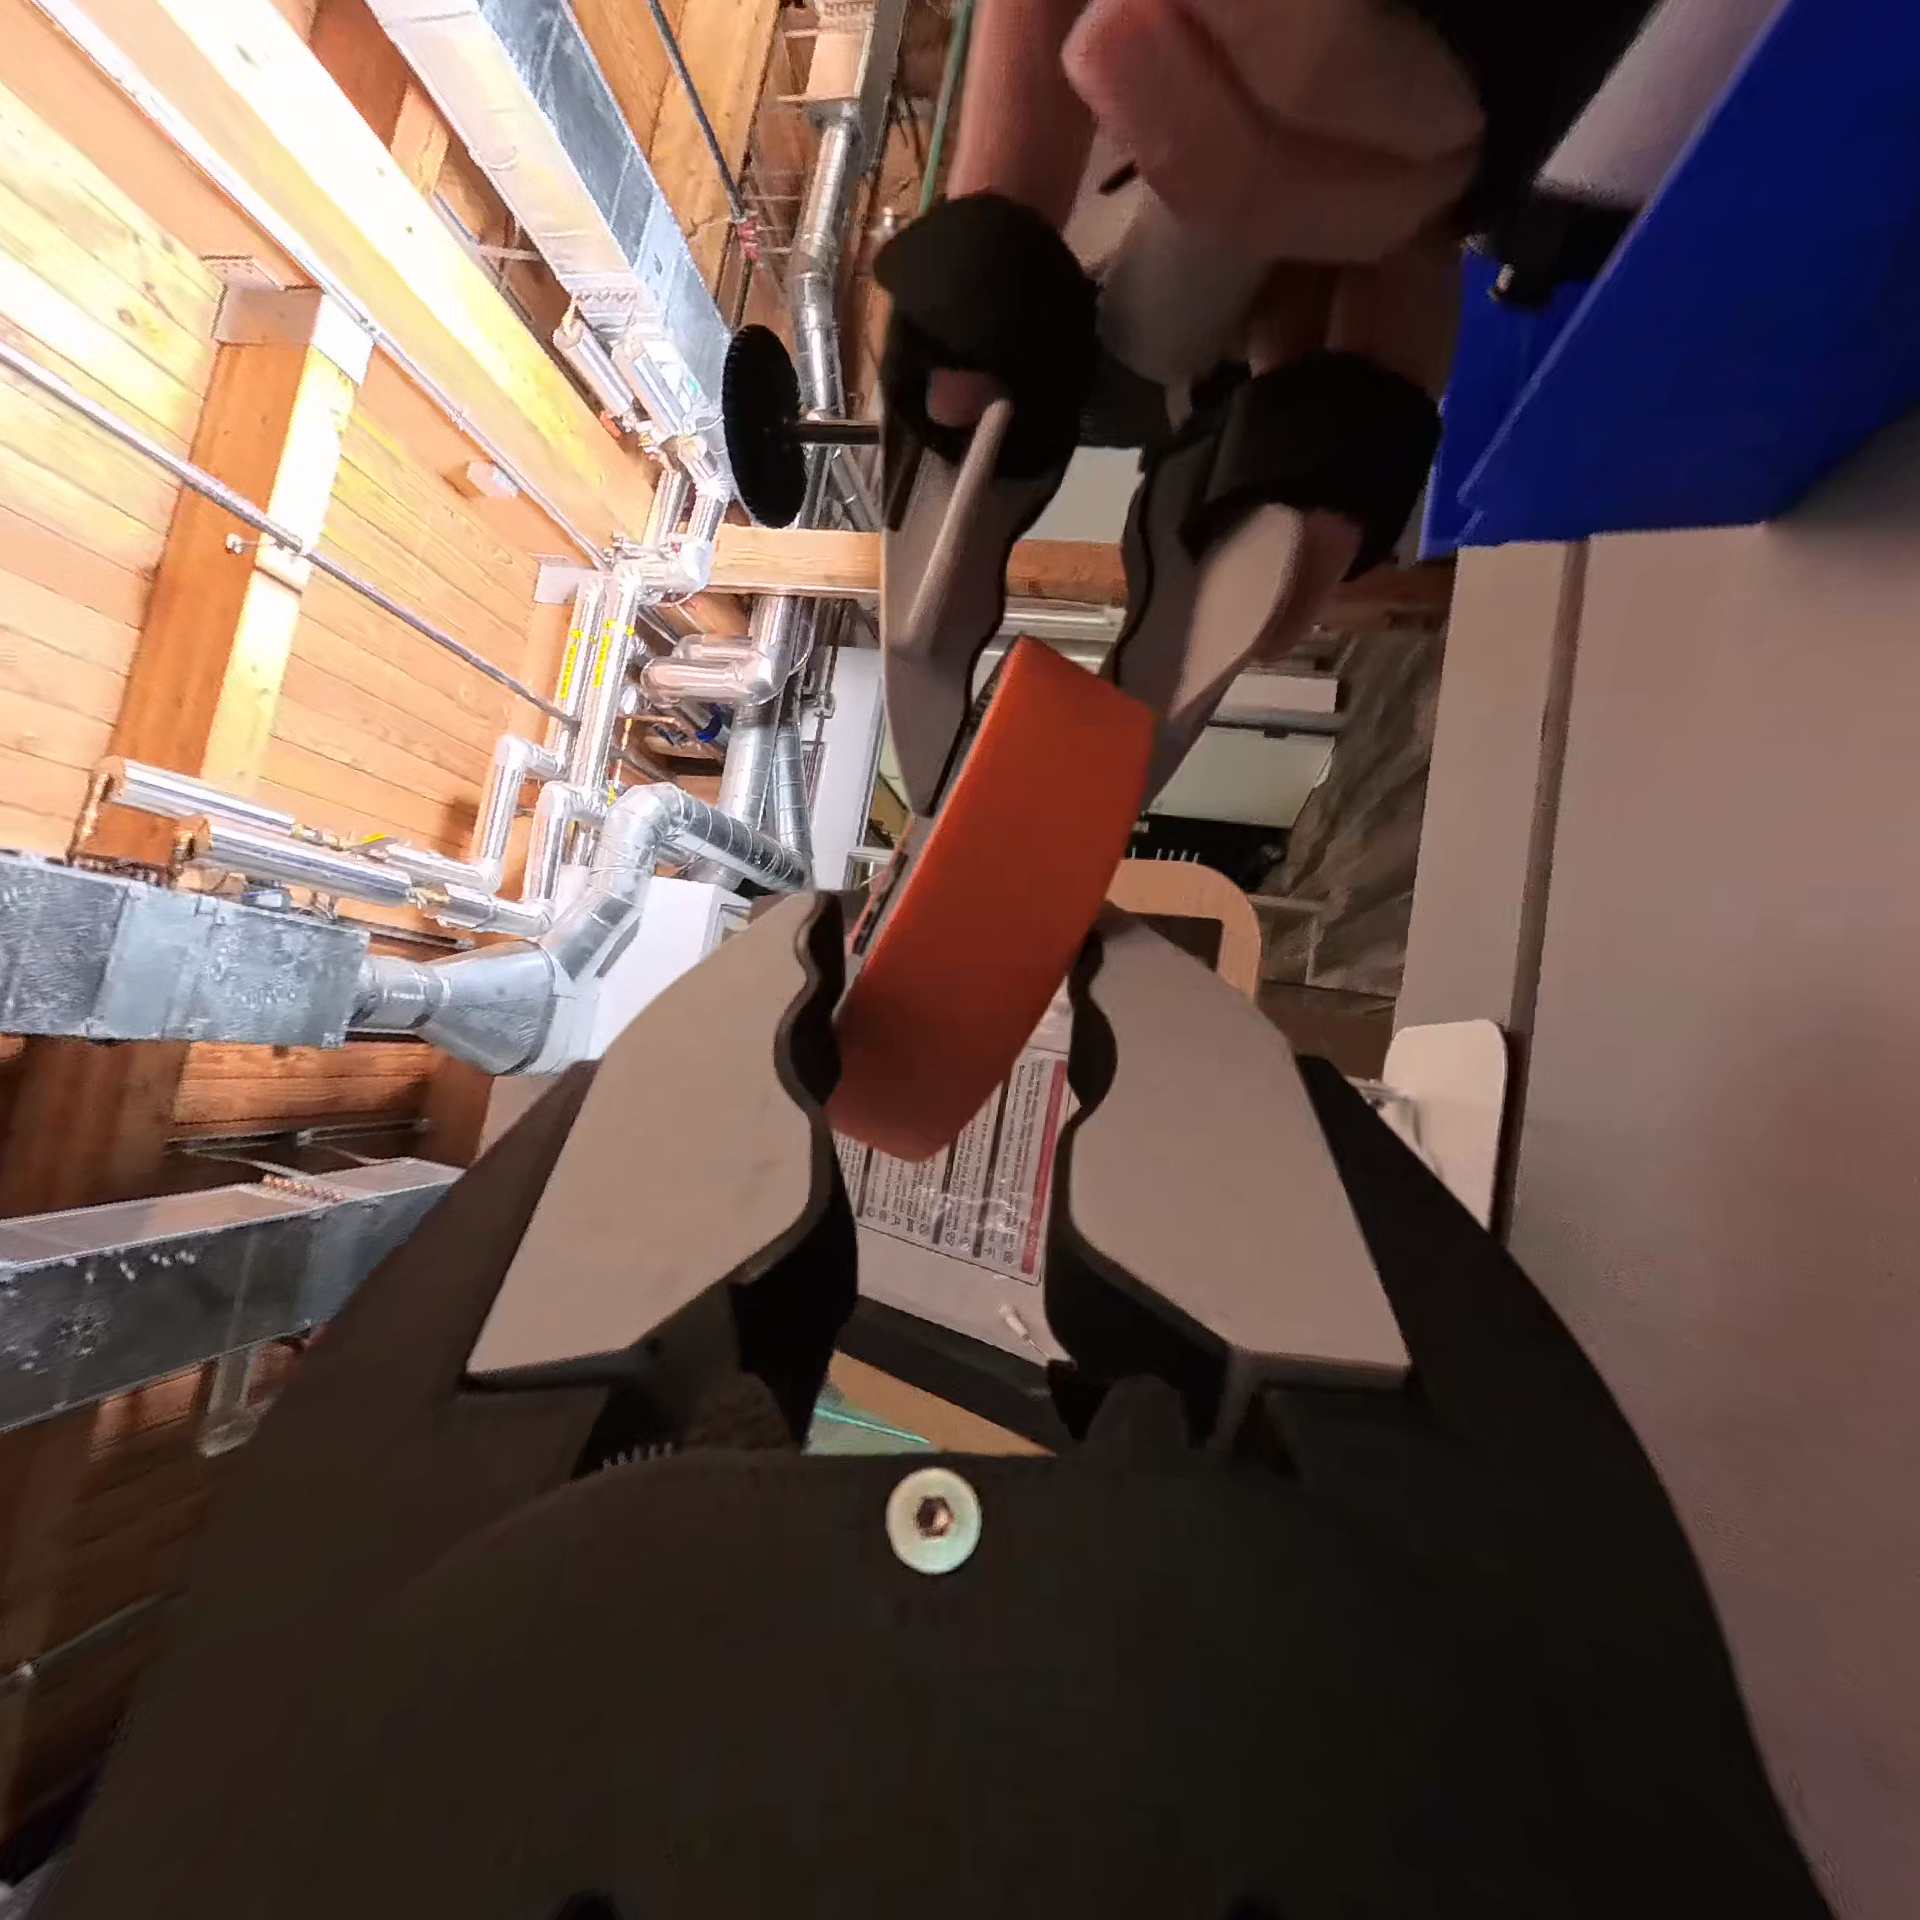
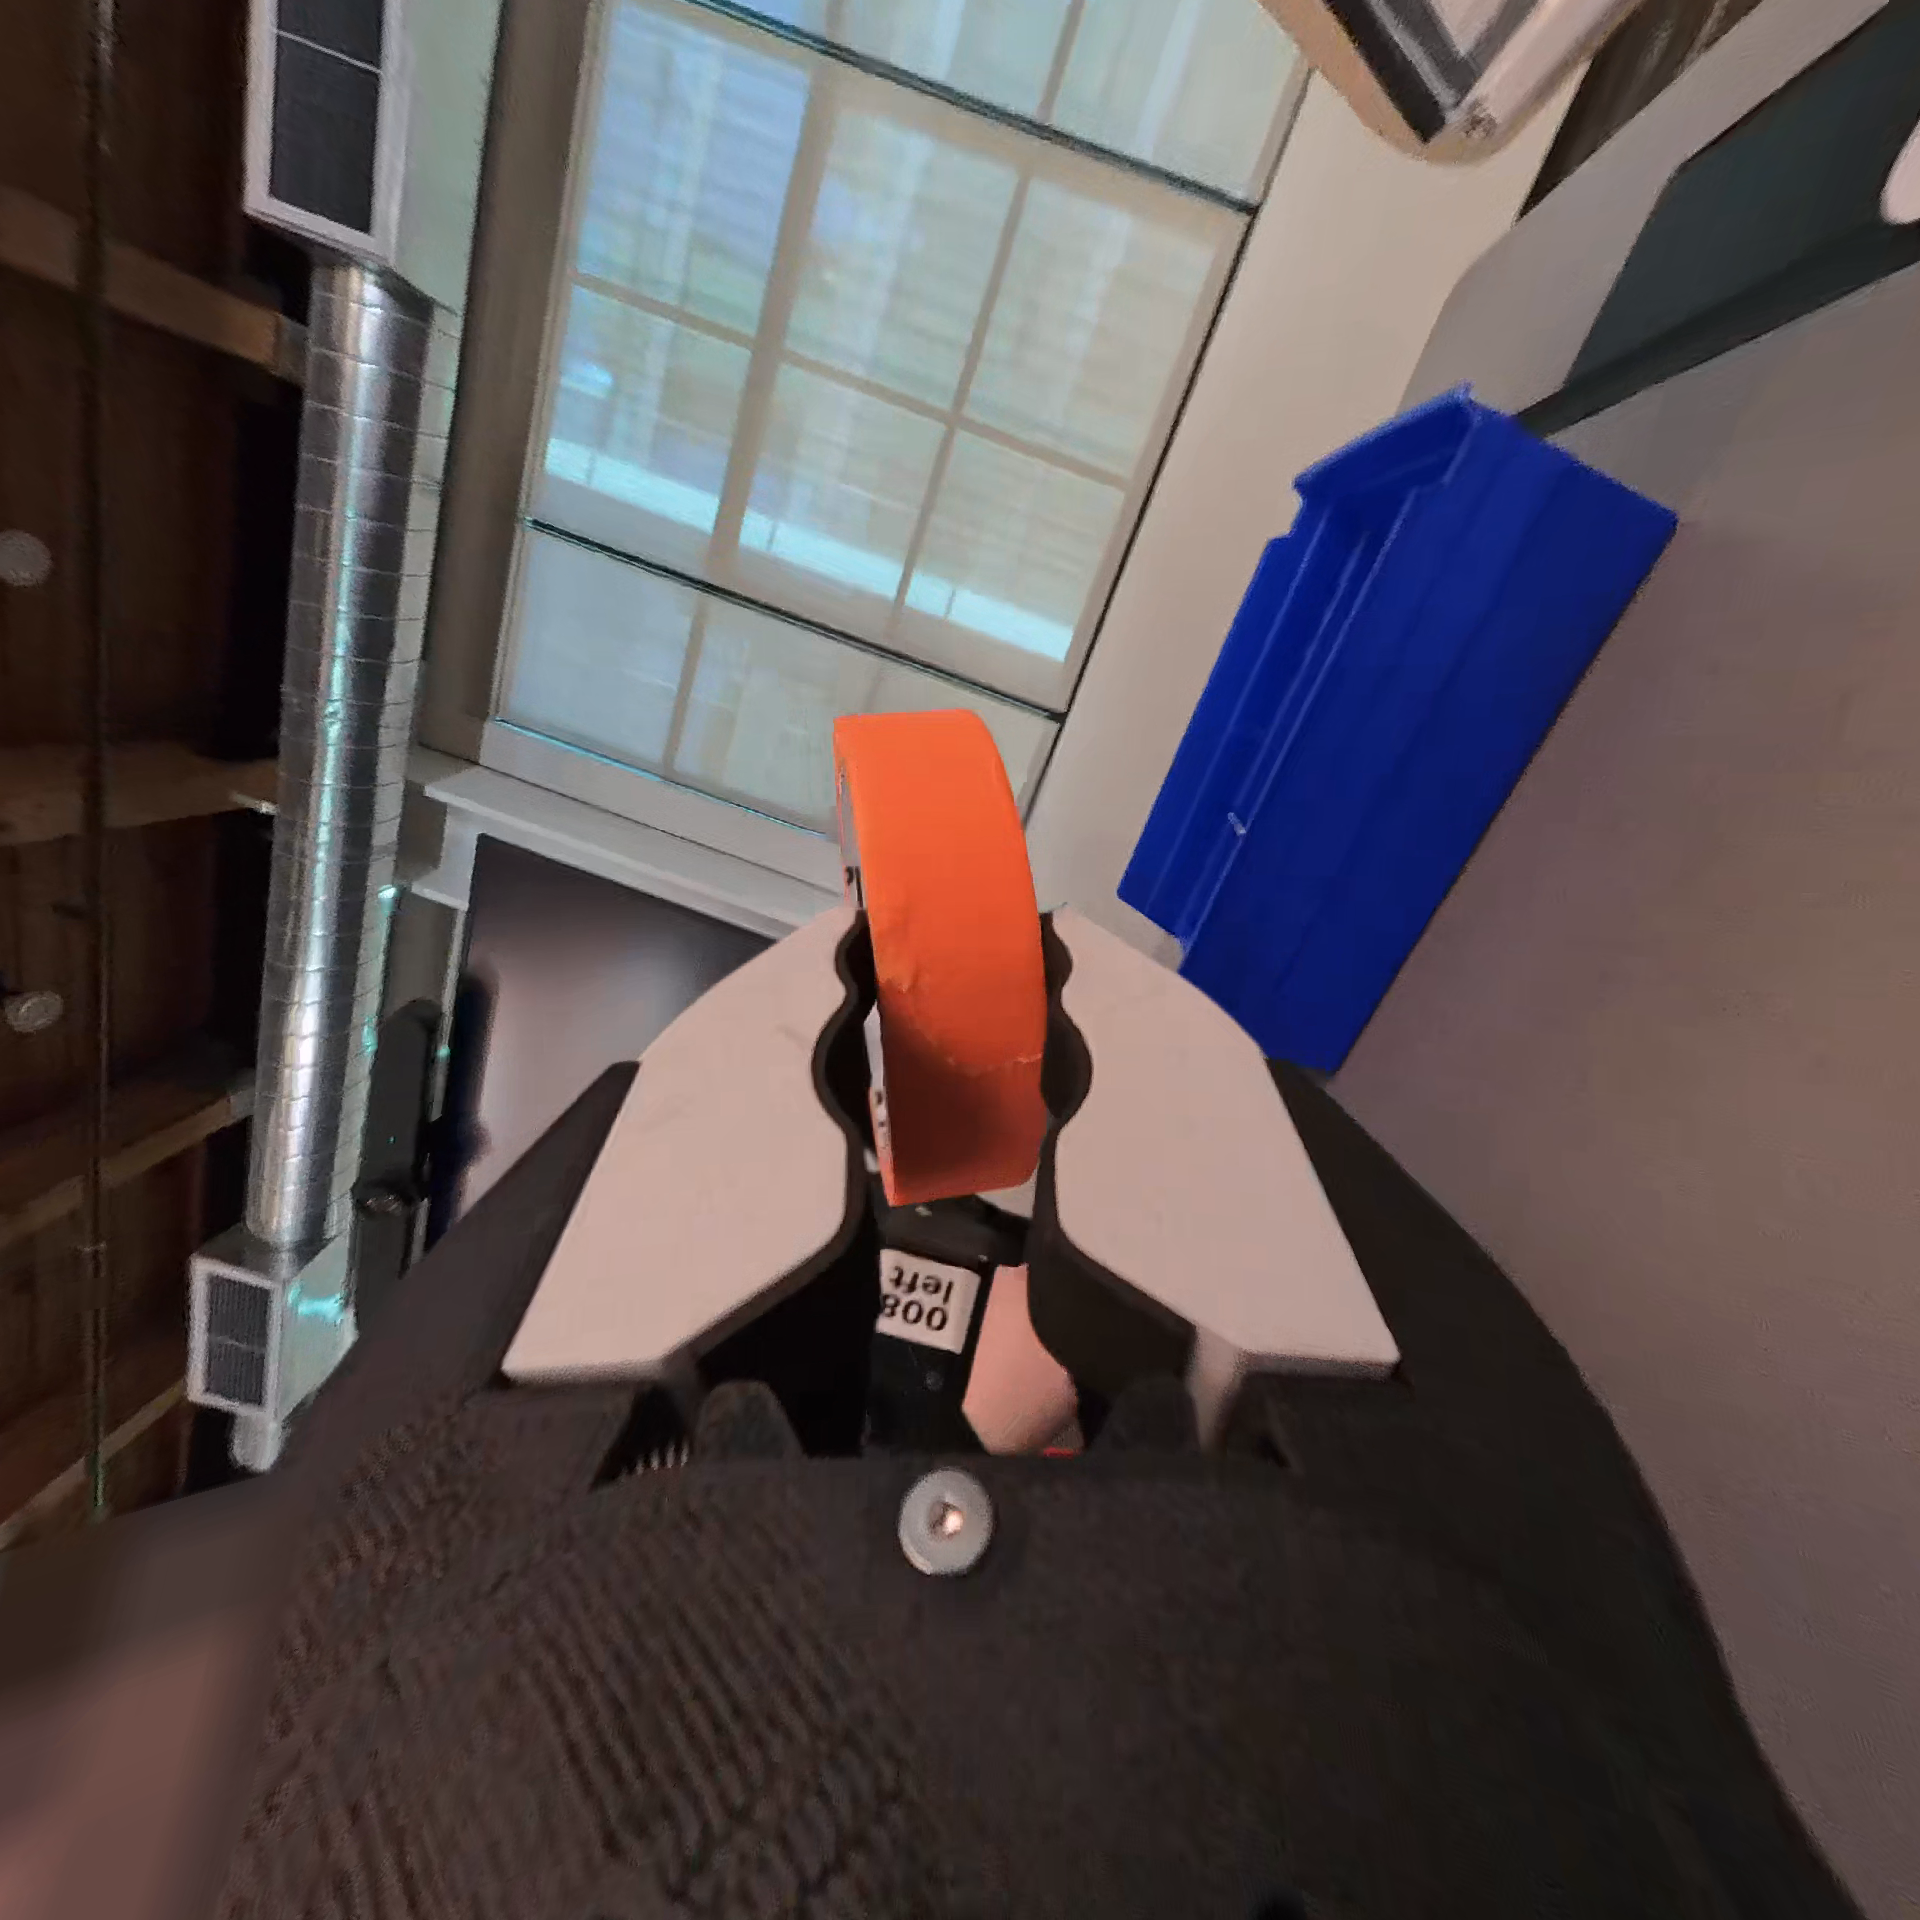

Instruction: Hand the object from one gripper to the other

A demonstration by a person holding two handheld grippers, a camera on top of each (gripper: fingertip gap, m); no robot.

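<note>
An orange tape roll (image 1: 987, 914) is in the air between both grippers. In the left wrist view my left gripper (image 1: 956, 925) has its jaws on either side of the roll's near end, slightly wider than the roll, which sits tilted between them. My right gripper (image 1: 1039, 769) comes in from above, held by a hand (image 1: 1247, 104), and is shut on the roll's far end. In the right wrist view my right gripper (image 2: 951, 925) clamps the tape roll (image 2: 951, 935) edge-on. The left gripper's body (image 2: 925, 1320) shows just behind the fingers.
A blue plastic bin (image 1: 1714, 312) stands on the grey table (image 1: 1714, 935) close to the grippers; it also shows in the right wrist view (image 2: 1403, 727). A printed paper sheet (image 1: 956, 1195) lies beyond the left fingers. Metal ducts (image 1: 208, 956) and a window (image 2: 831, 416) are in the background. My two grippers' fingertips are within a few centimetres of each other.
</note>
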